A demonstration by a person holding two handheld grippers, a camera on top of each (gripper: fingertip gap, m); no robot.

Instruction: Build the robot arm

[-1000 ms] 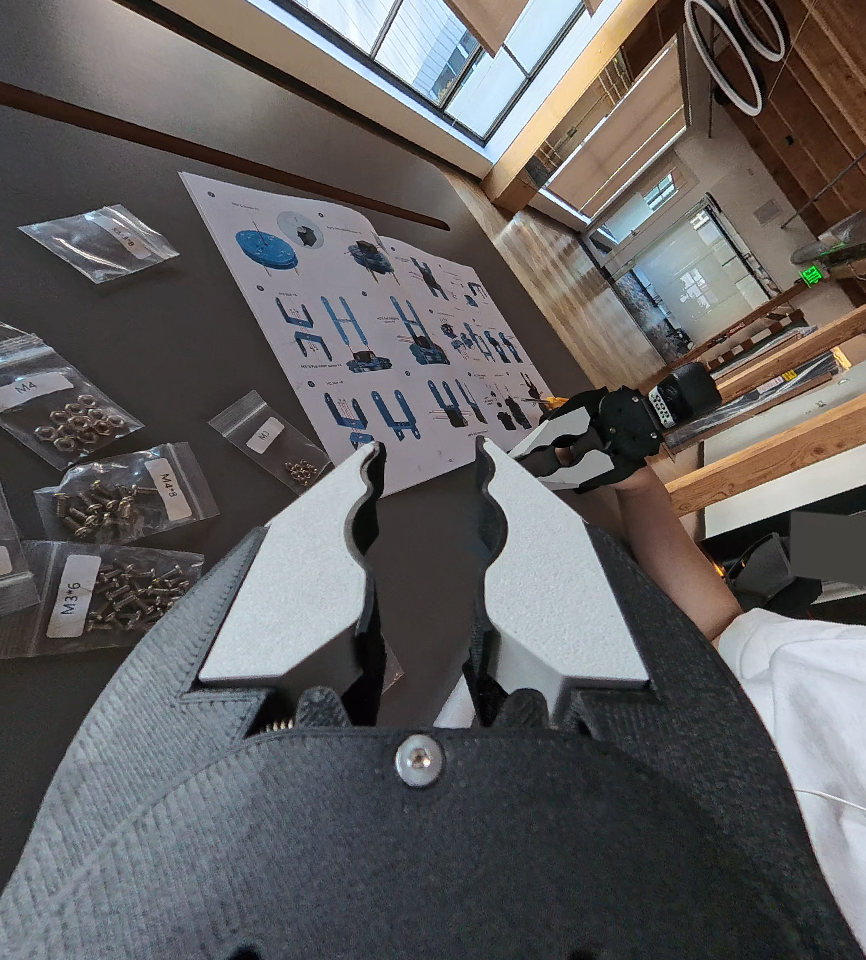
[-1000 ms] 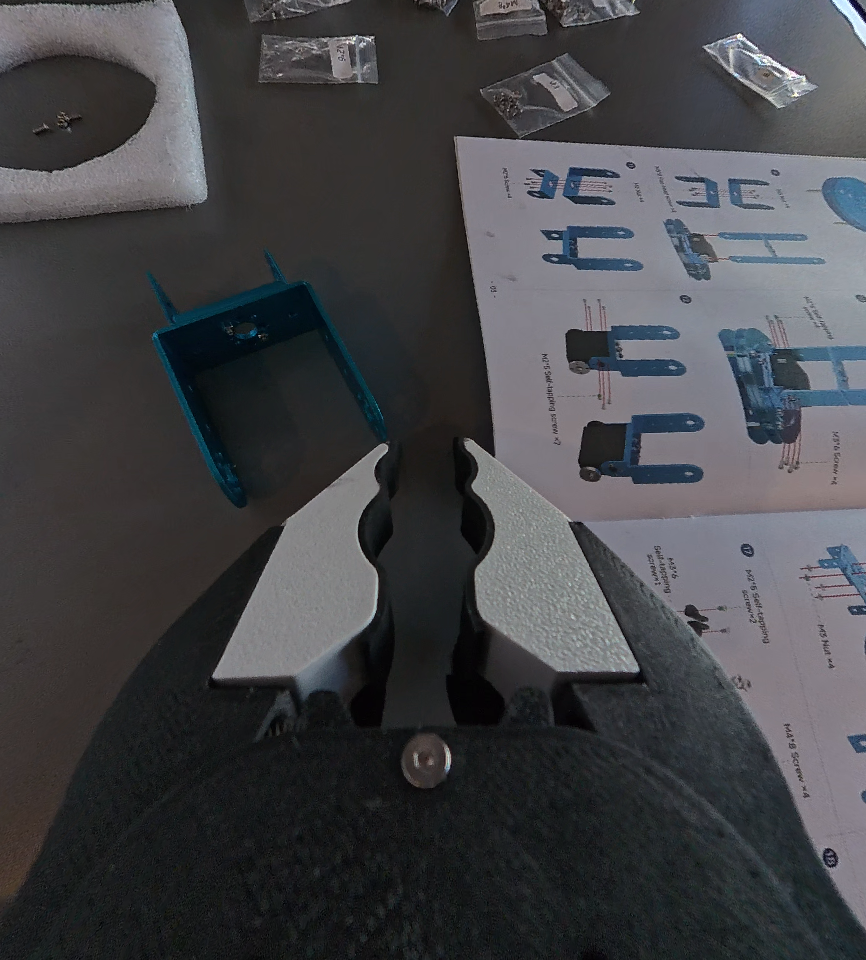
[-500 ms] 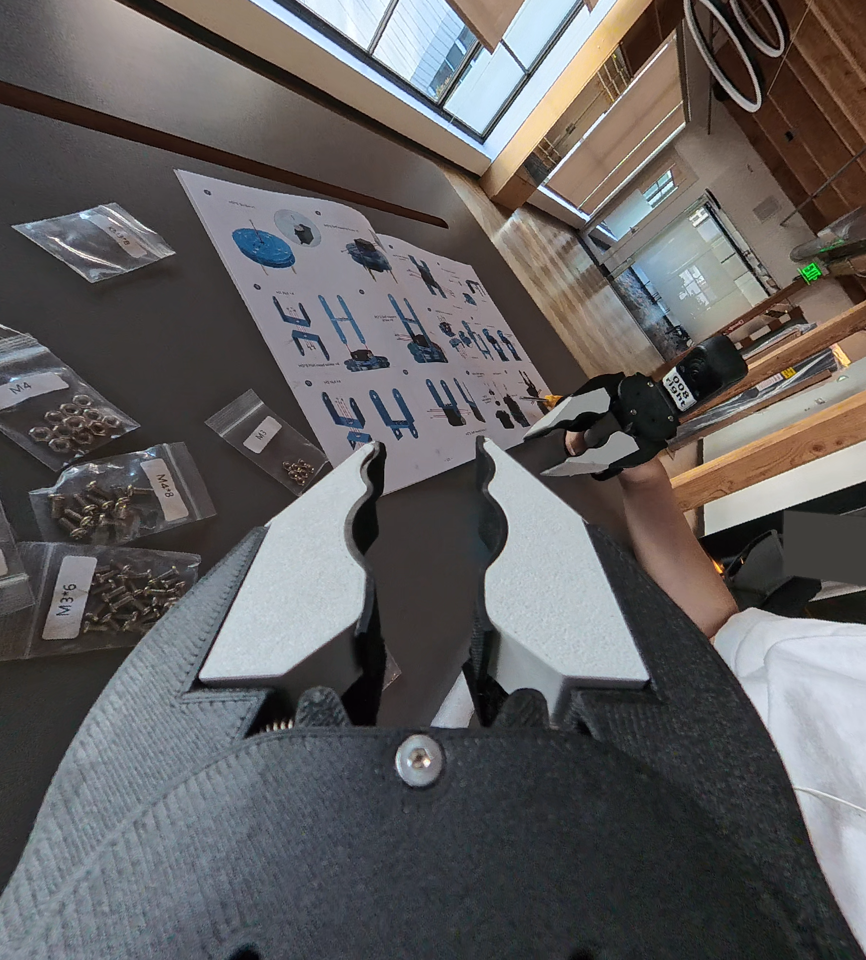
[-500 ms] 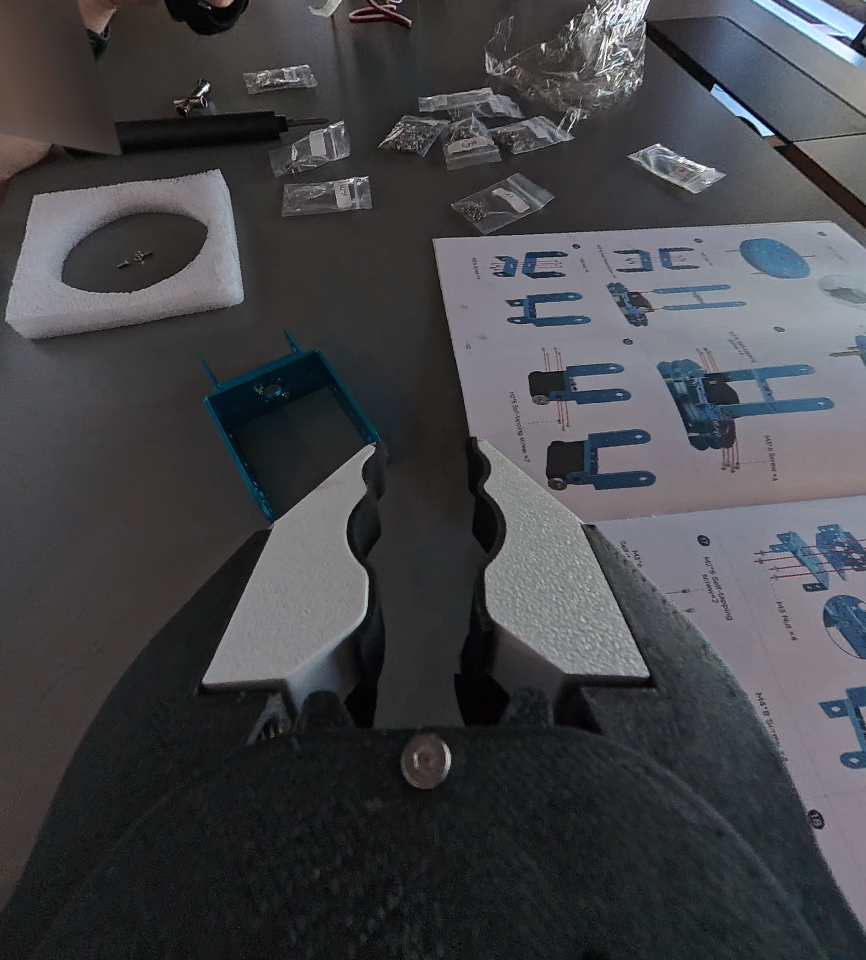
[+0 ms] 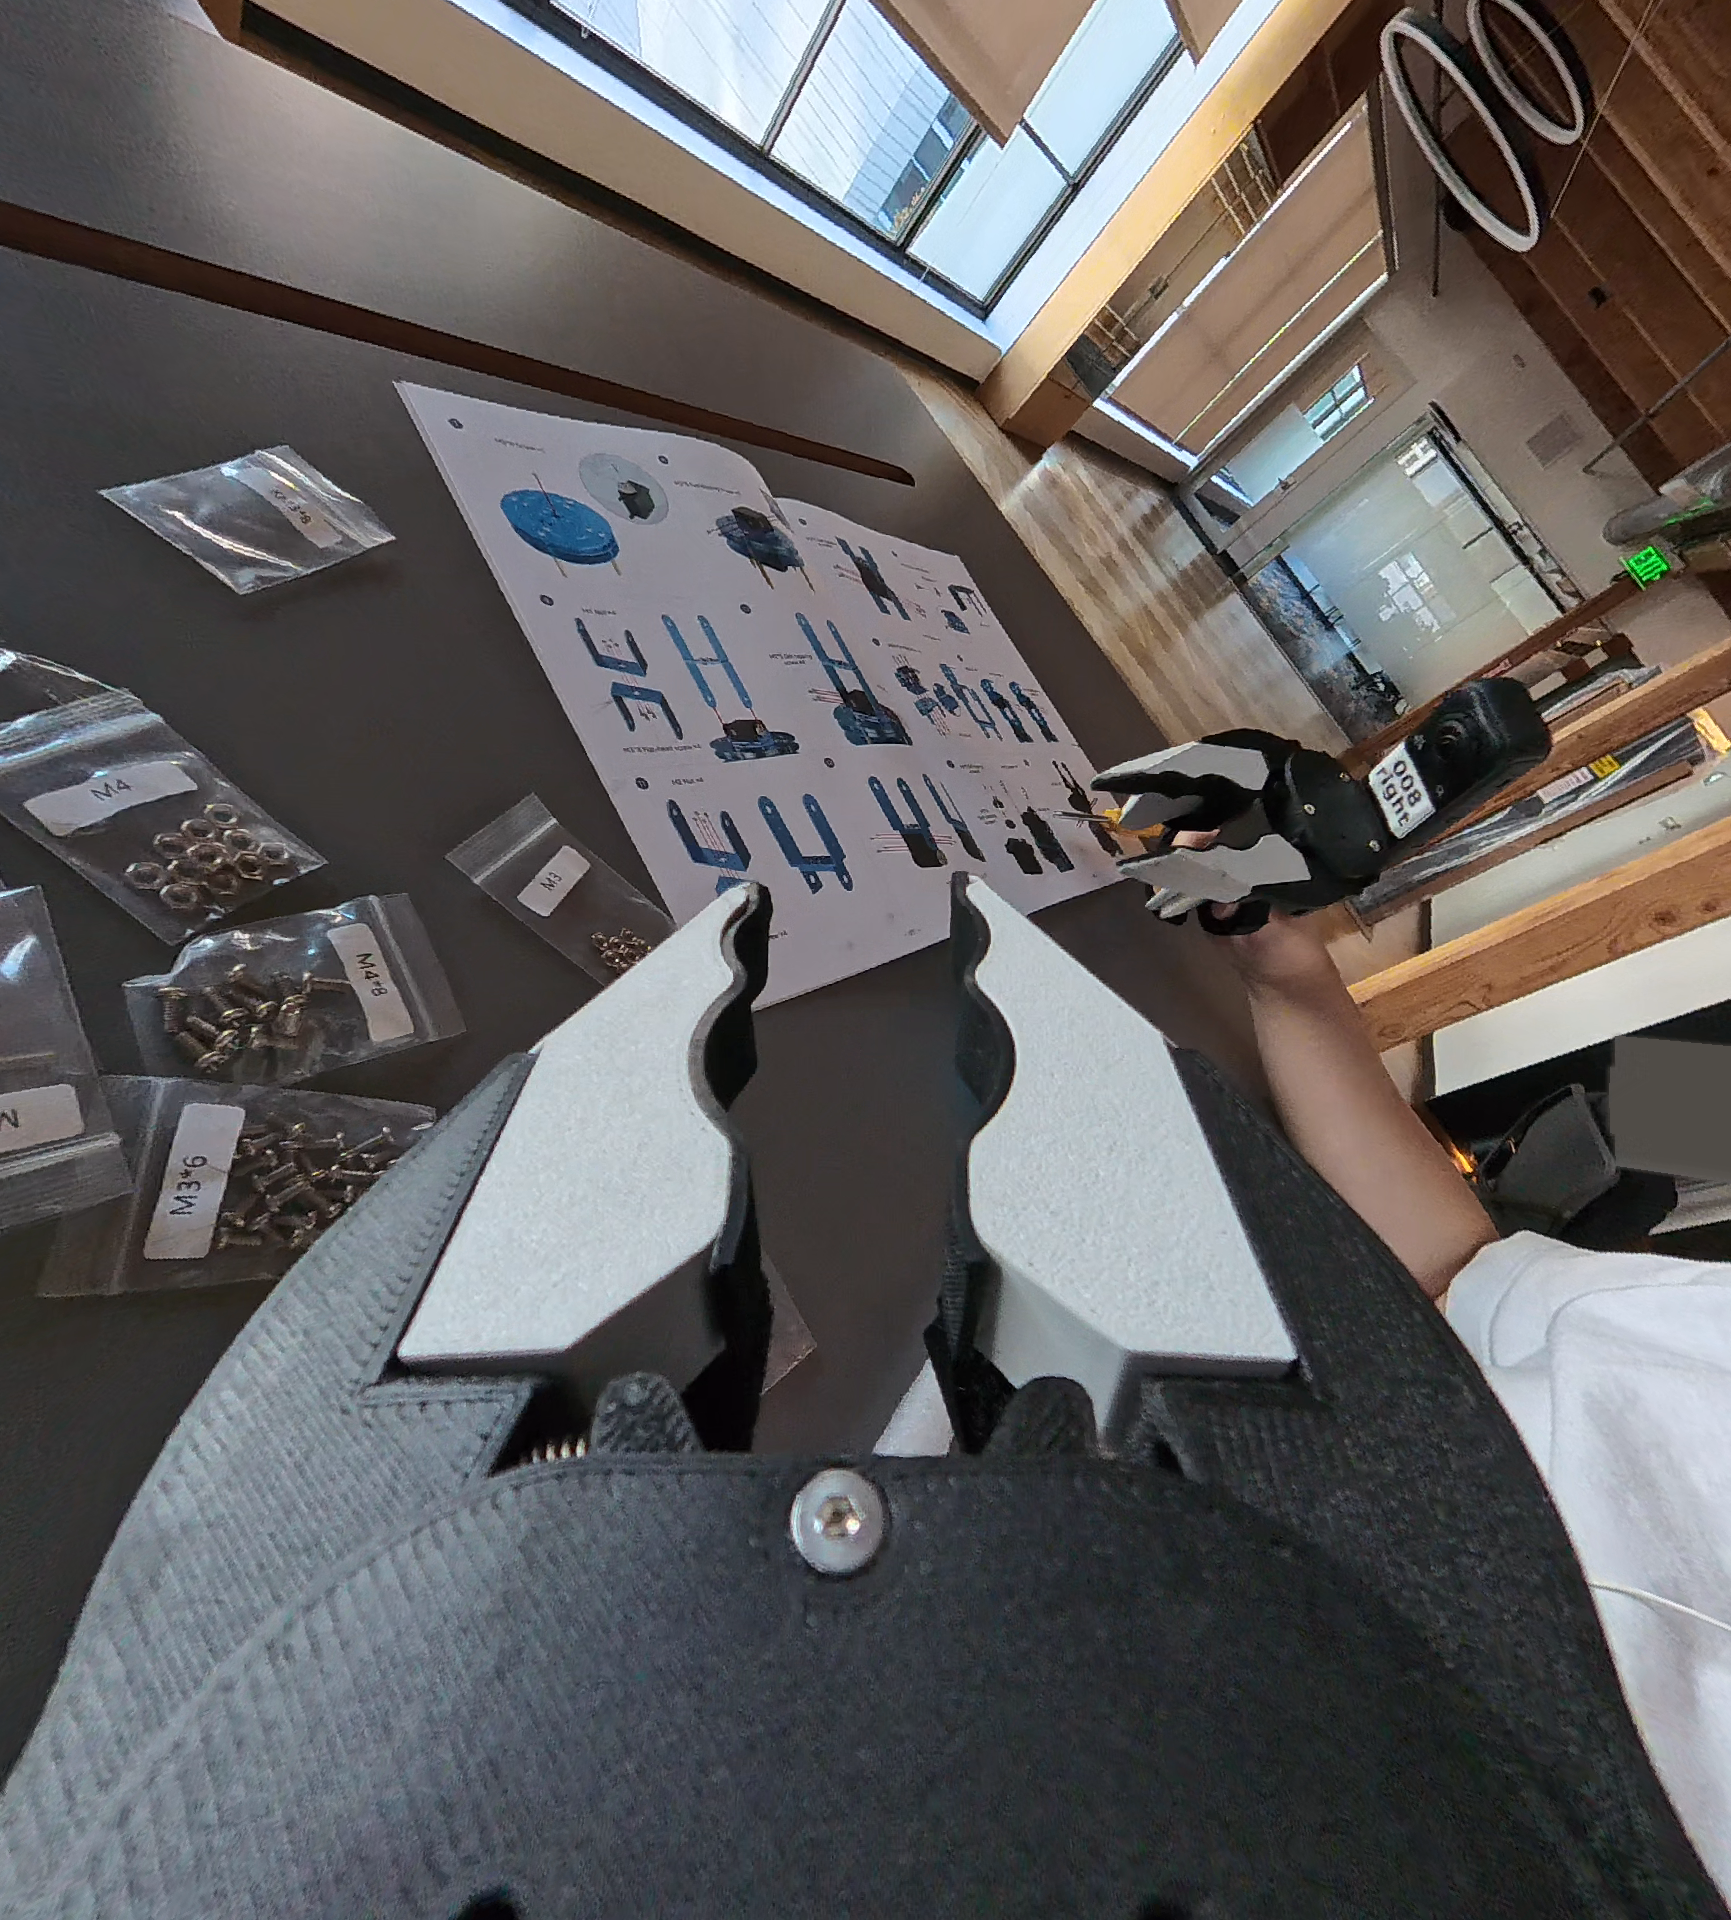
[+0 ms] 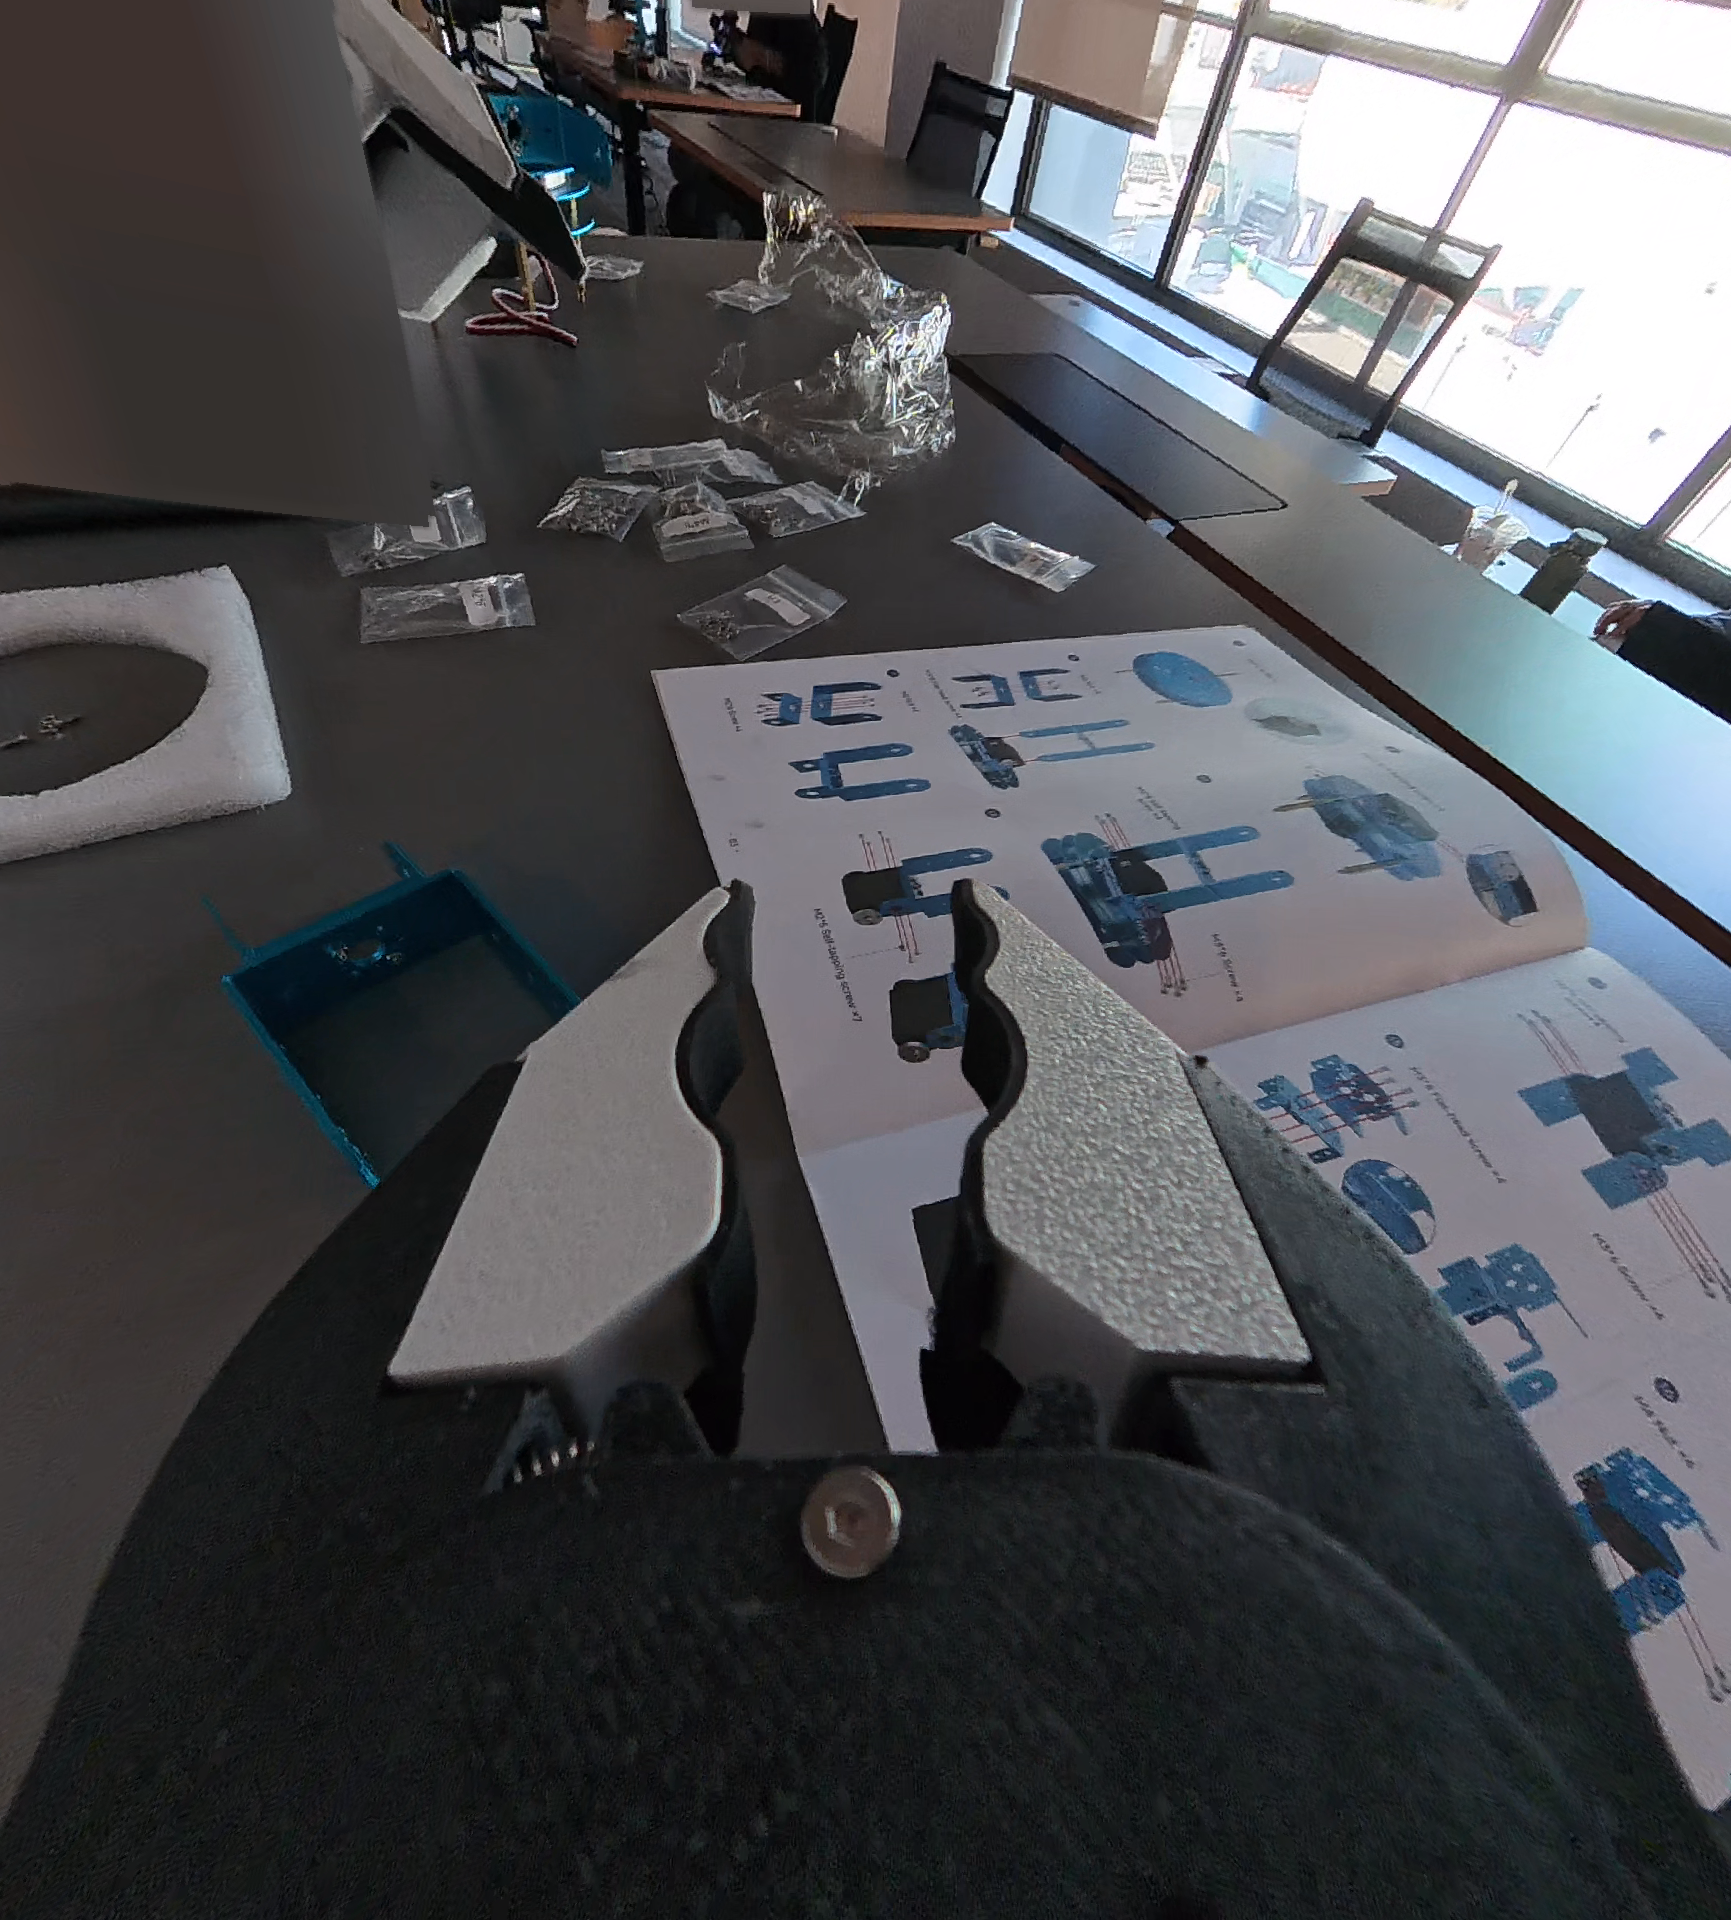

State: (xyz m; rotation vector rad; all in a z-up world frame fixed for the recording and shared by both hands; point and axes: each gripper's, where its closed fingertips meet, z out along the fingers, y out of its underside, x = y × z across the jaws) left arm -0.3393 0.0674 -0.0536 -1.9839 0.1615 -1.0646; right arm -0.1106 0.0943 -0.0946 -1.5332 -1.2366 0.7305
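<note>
My left gripper (image 5: 856,899) is open and empty, raised above the dark table near the lower edge of an open instruction booklet (image 5: 736,675). Small clear bags of screws and nuts (image 5: 269,1013) lie to its left. My right gripper (image 6: 845,904) is open and empty, held above the left edge of the same booklet (image 6: 1204,831). A blue metal U-bracket (image 6: 393,997) lies on the table just left of it. The right gripper also shows in the left wrist view (image 5: 1141,831), raised at the booklet's right end.
A white foam frame (image 6: 82,727) with tiny screws in its hole lies at the left. More small bags (image 6: 695,520) and crumpled clear plastic (image 6: 840,384) lie farther back. A person's arm (image 5: 1349,1132) and white shirt are at the right. Windows and a chair (image 6: 1380,312) stand beyond the table. About 25 centimeters separates my left fingertips from my right.
My right gripper has lifted and tilted up from looking down at the blue bracket, and has shifted right over the booklet's edge; its jaws have widened. The left gripper has barely moved.
</note>
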